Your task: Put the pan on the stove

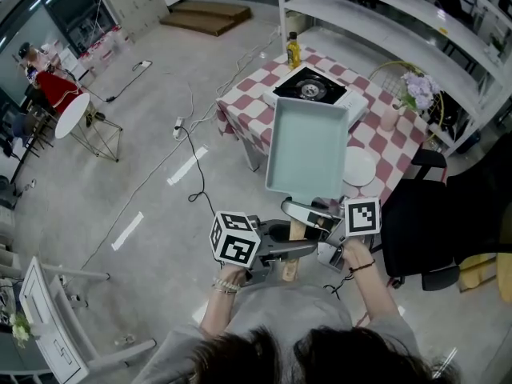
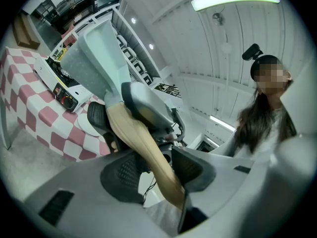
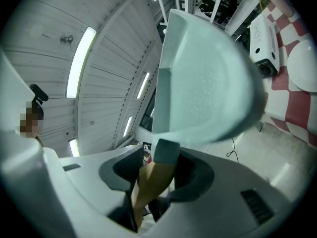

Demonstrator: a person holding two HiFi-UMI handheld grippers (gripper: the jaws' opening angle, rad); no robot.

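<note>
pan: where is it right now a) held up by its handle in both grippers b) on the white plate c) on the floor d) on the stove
A: the left gripper and right gripper both clamp the wooden handle of the pan, which is in the air, not on the stove.

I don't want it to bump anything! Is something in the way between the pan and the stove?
Nothing visible is. The pan hangs in the air just short of the stove, whose top is bare. The white plate lies beside the stove, the bottle behind it.
</note>
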